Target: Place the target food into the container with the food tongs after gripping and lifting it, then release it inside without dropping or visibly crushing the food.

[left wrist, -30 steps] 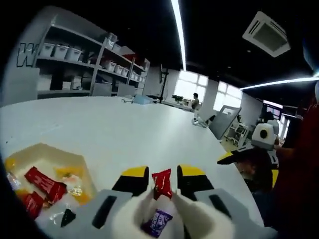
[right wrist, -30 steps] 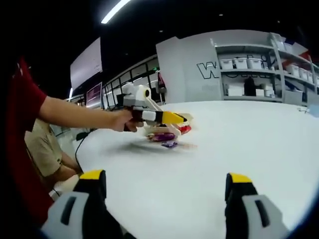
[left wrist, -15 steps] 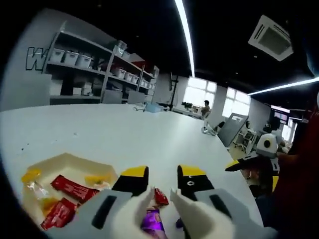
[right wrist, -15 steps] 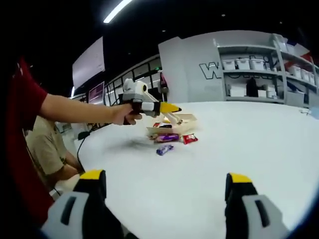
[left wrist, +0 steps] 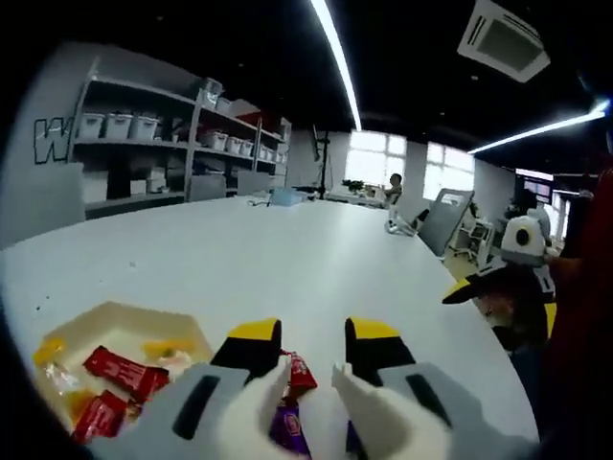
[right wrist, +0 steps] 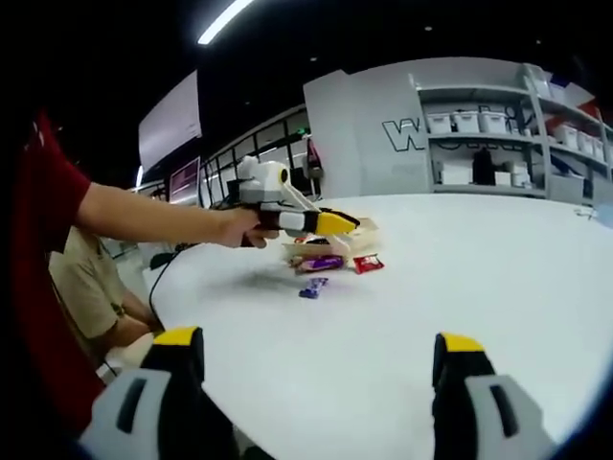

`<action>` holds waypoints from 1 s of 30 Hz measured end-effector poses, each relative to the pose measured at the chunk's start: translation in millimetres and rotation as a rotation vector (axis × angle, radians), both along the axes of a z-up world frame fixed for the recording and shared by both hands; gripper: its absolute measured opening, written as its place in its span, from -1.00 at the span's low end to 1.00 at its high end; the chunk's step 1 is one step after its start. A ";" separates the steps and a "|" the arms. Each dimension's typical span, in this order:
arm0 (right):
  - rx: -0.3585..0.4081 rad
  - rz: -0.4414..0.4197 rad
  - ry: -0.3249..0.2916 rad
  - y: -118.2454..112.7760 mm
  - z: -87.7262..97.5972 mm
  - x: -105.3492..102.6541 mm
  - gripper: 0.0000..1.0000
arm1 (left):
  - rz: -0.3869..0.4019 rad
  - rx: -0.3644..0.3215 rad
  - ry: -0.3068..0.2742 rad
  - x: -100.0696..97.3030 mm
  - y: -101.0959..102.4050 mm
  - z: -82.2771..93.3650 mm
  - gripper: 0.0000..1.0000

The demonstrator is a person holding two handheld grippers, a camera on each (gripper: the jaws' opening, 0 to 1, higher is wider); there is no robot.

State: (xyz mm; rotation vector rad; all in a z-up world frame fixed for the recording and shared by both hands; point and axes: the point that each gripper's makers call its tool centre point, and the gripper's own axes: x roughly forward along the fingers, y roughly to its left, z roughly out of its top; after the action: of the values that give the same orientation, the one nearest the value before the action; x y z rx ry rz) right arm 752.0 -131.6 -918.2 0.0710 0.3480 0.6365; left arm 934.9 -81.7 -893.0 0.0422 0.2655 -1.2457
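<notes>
A: Tongs first: the food tongs (left wrist: 306, 407), two white blades clamped in the left gripper (left wrist: 312, 350), stand narrowly apart with nothing pinched between the tips. A second ago a red snack packet (left wrist: 299, 369) was held up between them; now it lies flat on the white table (left wrist: 287, 249), just past the tips.

B: So it got away from them?

A: That's my read. The right gripper view agrees: the red packet (right wrist: 368, 263) sits on the table just beside the shallow tray (right wrist: 364, 230), not in it, with a purple packet (right wrist: 322, 262) next to it and a smaller purple piece (right wrist: 311, 286) a little nearer the camera.

B: And the tray itself?

A: In the left gripper view the cream tray (left wrist: 120, 321) is off to the left, holding red sachets (left wrist: 123, 372) and yellow-wrapped sweets (left wrist: 165, 352). The target is outside its rim, near but apart.

B: What's the other hand up to?

A: The right gripper (right wrist: 311, 369) hangs well back over bare table, jaws spread wide, carrying nothing.

B: Where does that leave the task?

A: Back at the grip, I'd judge. The packet needs pinching again, lifting, then carrying left over the rim. A slick flat wrapper may slide out of smooth blades.
</notes>
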 end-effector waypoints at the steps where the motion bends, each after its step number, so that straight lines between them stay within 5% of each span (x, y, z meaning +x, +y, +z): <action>1: 0.004 -0.002 0.000 -1.1 -0.1 0.4 0.99 | -0.003 0.017 -0.021 0.5 -3.3 -2.1 -0.49; 16: 0.008 -0.020 0.010 -7.9 -3.8 2.4 0.99 | -0.005 0.089 -0.066 11.5 -21.5 -23.5 -0.46; 30: 0.010 -0.018 0.015 -8.1 -5.4 1.5 0.99 | 0.034 0.121 -0.021 14.9 -16.7 -30.8 -0.60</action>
State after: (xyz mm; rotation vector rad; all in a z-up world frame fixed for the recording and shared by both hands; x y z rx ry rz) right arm 753.5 -139.8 -923.6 0.0883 0.3585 0.6201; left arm 949.8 -98.4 -923.7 0.1544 0.3224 -1.1939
